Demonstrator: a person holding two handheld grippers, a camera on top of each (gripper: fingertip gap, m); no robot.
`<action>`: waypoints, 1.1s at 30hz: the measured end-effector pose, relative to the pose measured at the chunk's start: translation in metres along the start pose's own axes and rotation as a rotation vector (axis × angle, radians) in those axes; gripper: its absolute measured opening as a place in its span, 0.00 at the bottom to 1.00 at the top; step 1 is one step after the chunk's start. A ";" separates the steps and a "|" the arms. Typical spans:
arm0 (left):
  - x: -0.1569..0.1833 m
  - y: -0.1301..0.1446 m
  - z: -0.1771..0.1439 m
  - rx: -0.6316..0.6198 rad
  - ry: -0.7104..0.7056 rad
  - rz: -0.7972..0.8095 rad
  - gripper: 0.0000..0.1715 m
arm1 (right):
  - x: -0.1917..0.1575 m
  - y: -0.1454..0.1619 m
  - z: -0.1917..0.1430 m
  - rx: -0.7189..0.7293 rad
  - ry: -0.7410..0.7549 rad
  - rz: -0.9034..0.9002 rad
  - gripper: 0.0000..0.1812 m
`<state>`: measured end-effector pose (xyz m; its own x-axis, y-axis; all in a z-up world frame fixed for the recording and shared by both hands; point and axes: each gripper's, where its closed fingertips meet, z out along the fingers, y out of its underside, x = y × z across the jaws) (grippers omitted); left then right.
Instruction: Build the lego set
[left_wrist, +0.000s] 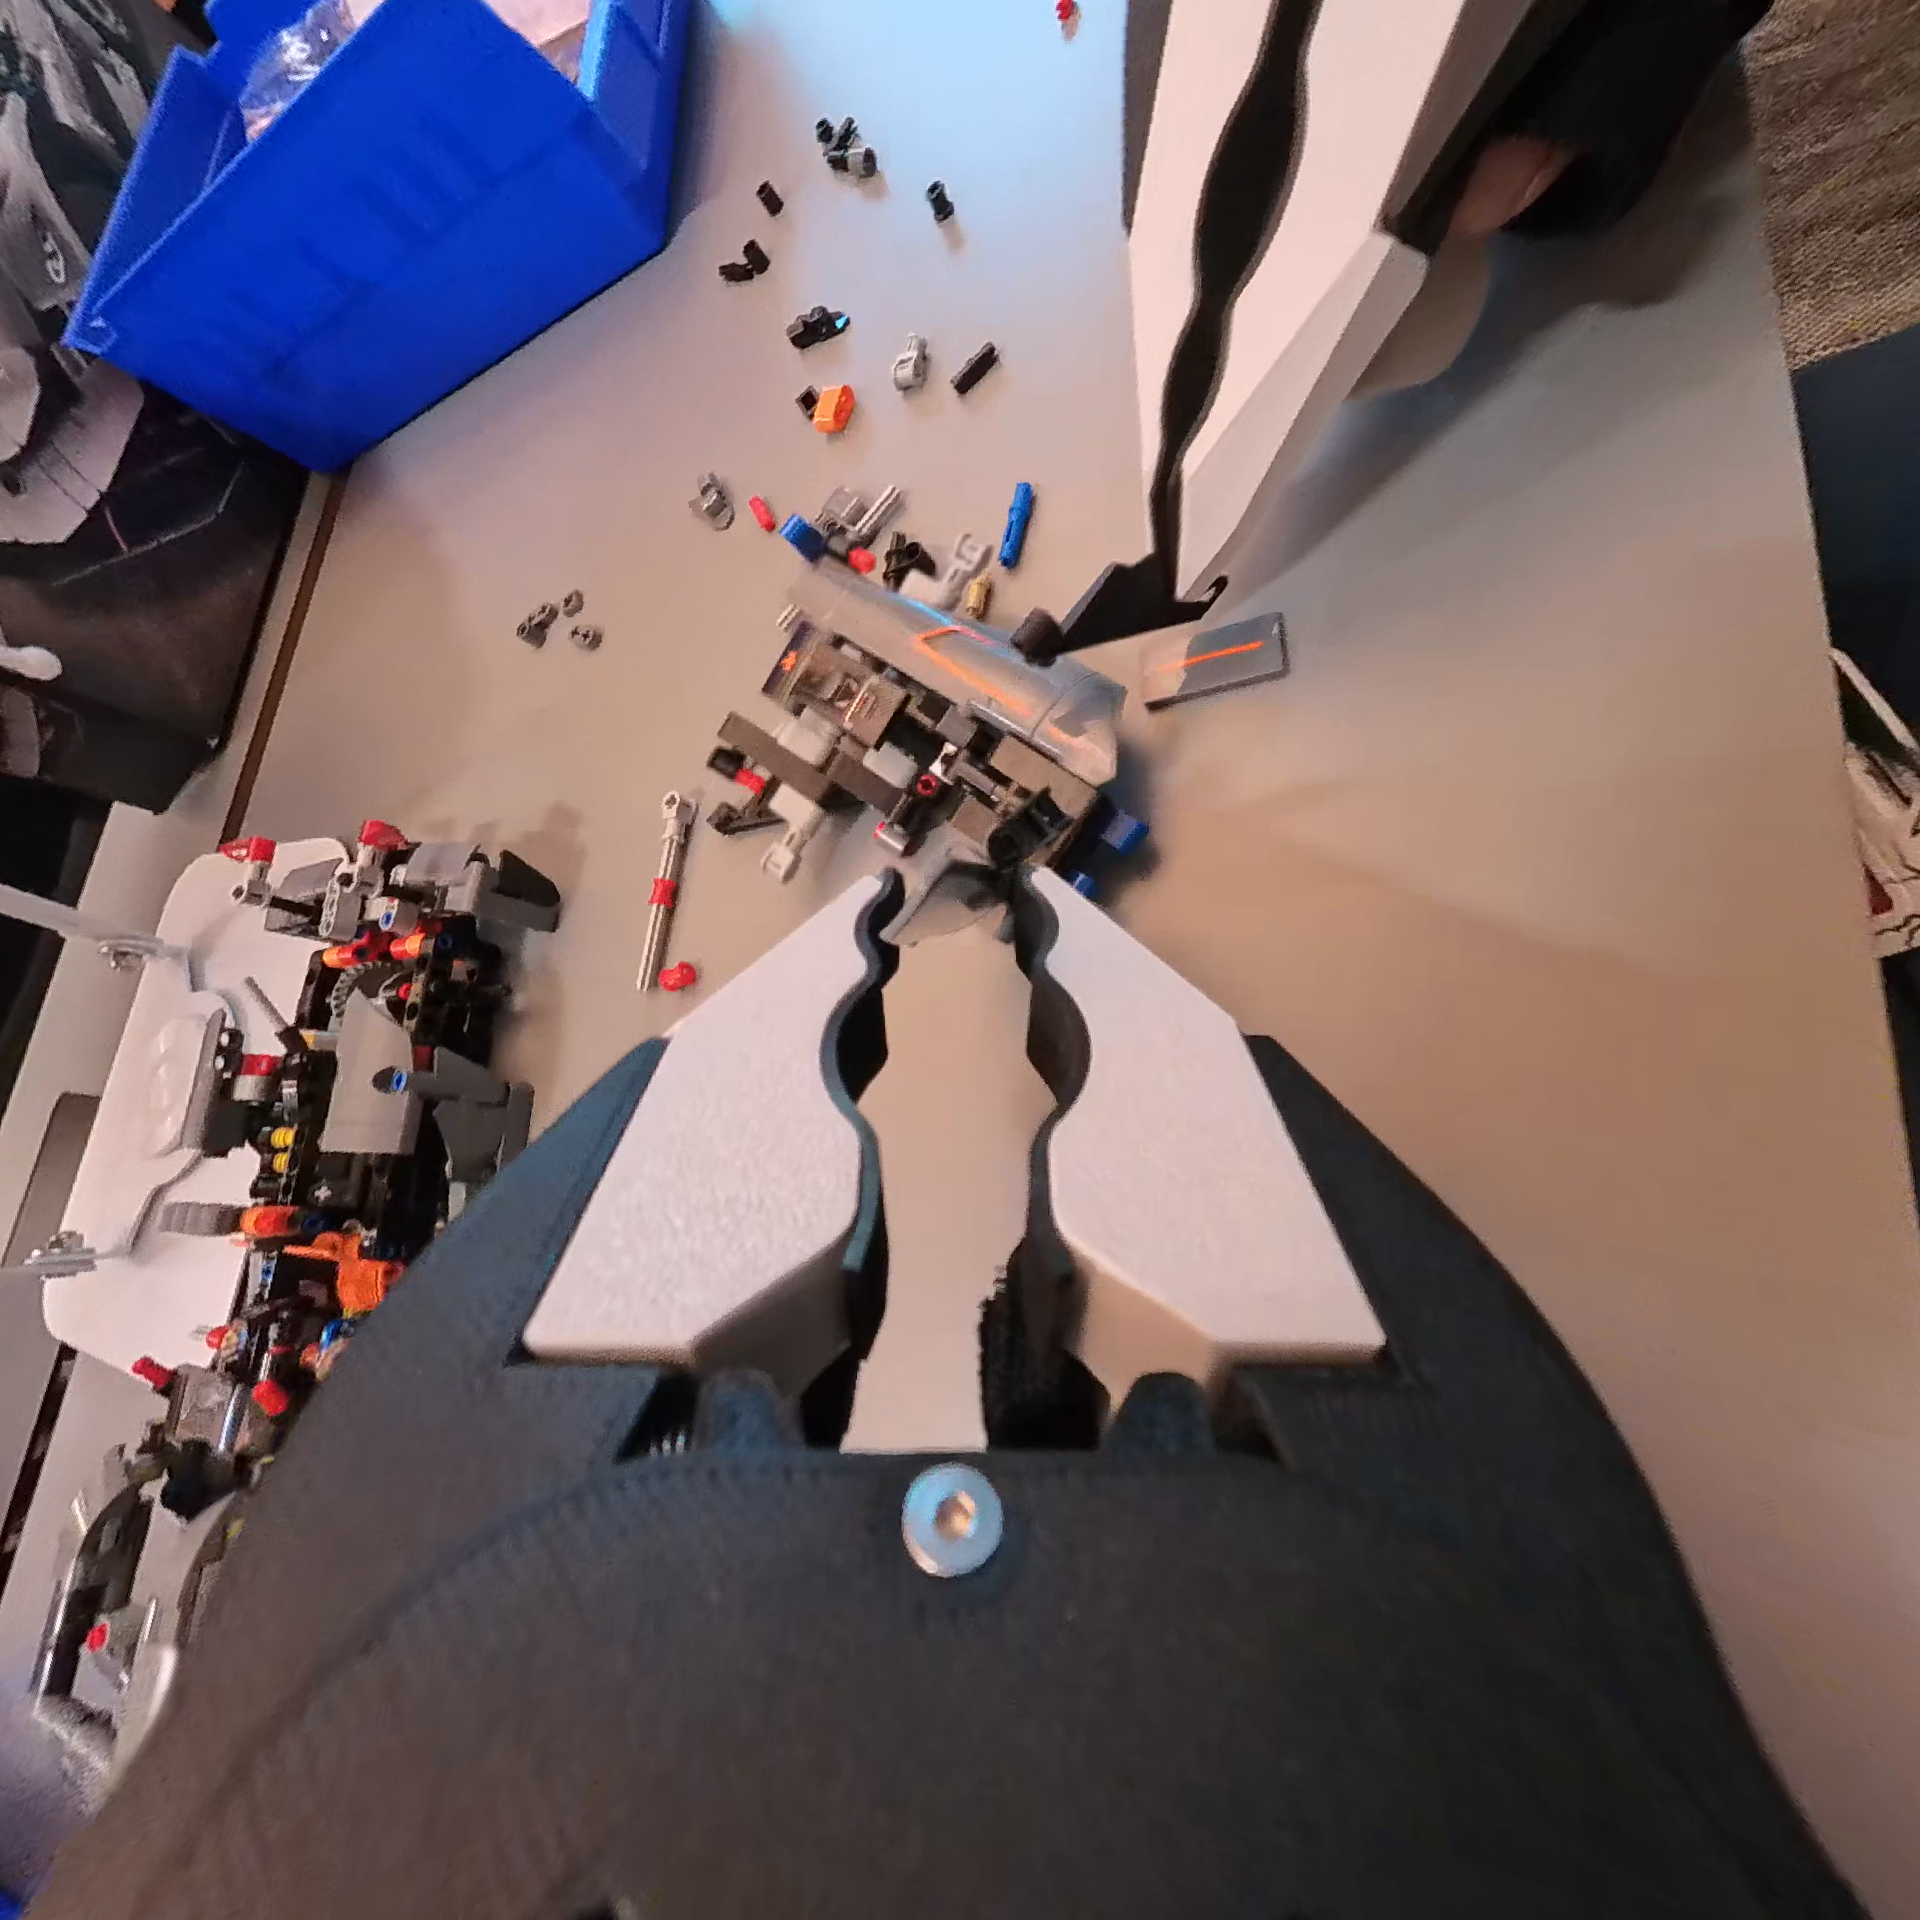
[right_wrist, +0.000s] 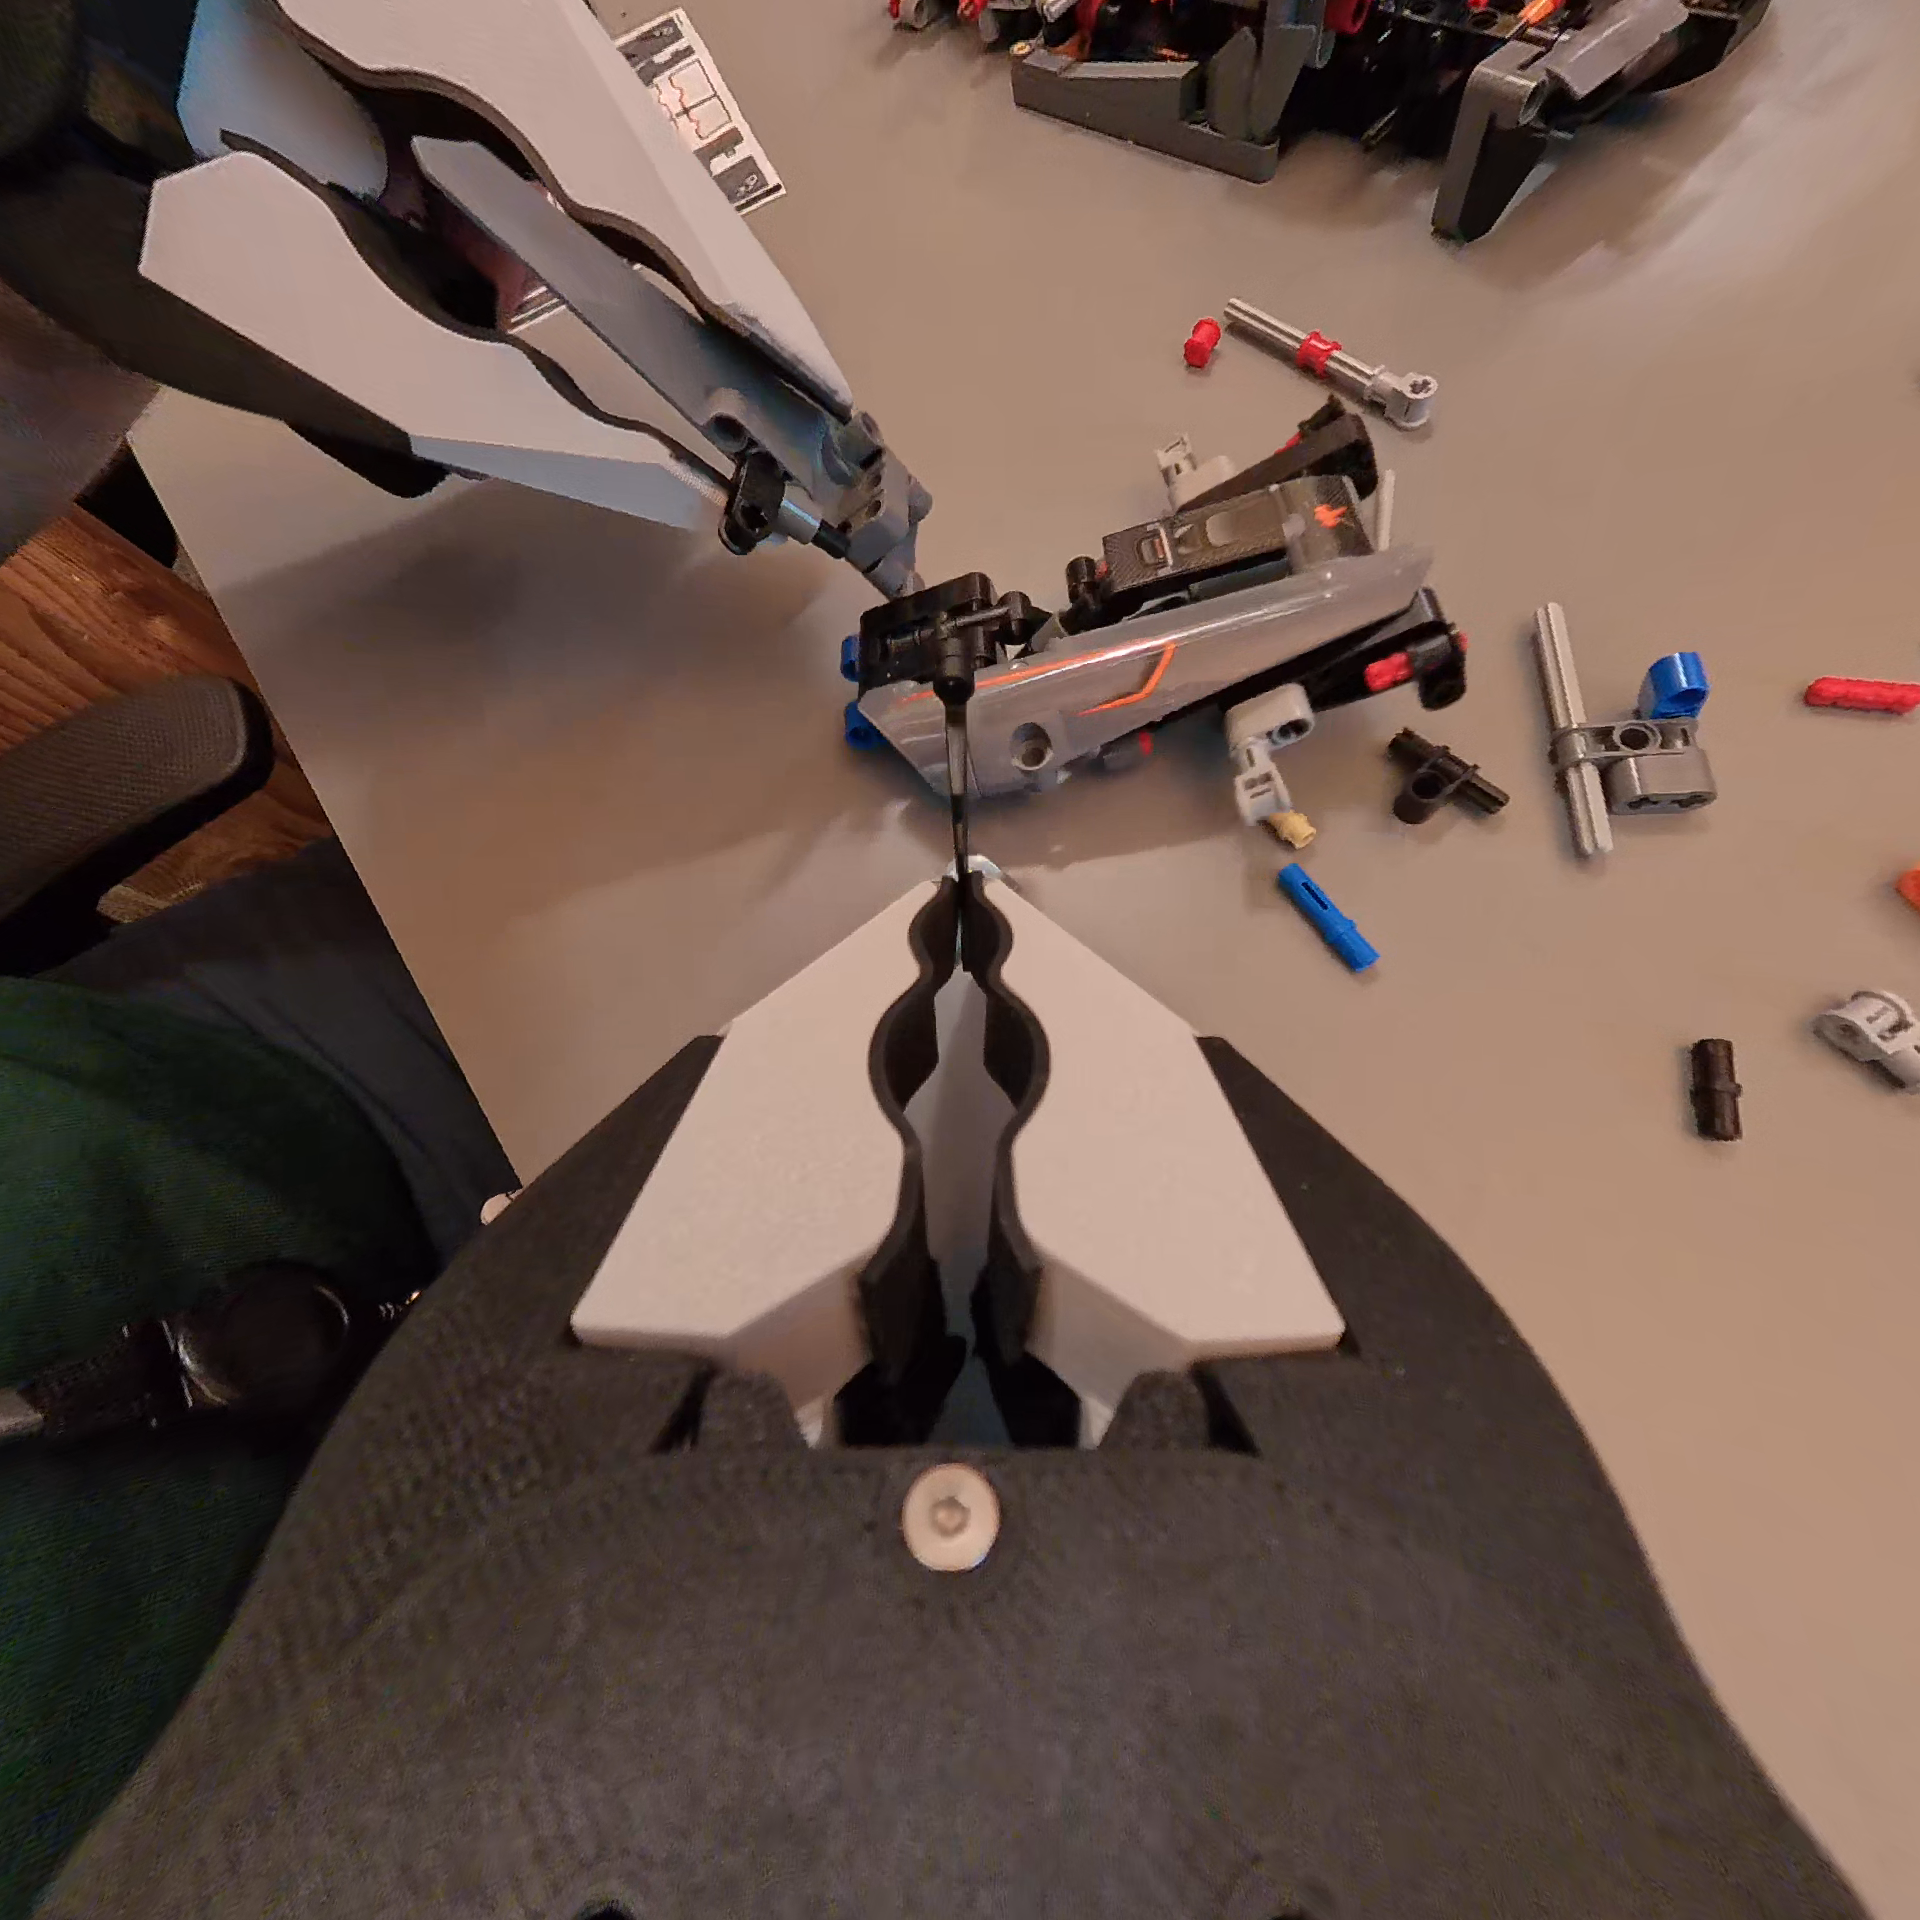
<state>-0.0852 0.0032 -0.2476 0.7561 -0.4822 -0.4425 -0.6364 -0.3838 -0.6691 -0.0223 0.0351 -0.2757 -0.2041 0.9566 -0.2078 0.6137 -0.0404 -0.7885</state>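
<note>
Pinching a thin black piece (right_wrist: 961, 790), the right gripper (right_wrist: 961, 883) meets the sub-assembly (right_wrist: 1143, 665) on the table (right_wrist: 623, 727), gripped by the left gripper (left_wrist: 956, 899); misalignment could bend it.

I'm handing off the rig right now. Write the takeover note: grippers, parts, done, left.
Left hand-held gripper: shut on the grey end of the sub-assembly, steadying it on the table.
Right hand-held gripper: shut on a thin black piece, its tip at the sub-assembly's black end.
Done: main model partly built, left side.
Left: seat the piece; loose parts remain.
</note>
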 end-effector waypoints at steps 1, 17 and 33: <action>-0.001 0.002 0.000 -0.003 -0.006 -0.006 0.11 | 0.000 0.000 0.000 0.000 -0.001 -0.001 0.00; -0.006 0.011 -0.010 -0.014 -0.066 -0.084 0.20 | -0.002 -0.001 0.001 -0.001 -0.024 -0.013 0.00; -0.009 -0.004 -0.002 -0.046 -0.123 -0.079 0.20 | -0.006 -0.022 0.023 0.011 -0.075 -0.083 0.00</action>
<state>-0.0892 0.0077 -0.2398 0.8155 -0.3497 -0.4612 -0.5781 -0.4542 -0.6778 -0.0517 0.0238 -0.2704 -0.3103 0.9327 -0.1838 0.5838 0.0343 -0.8112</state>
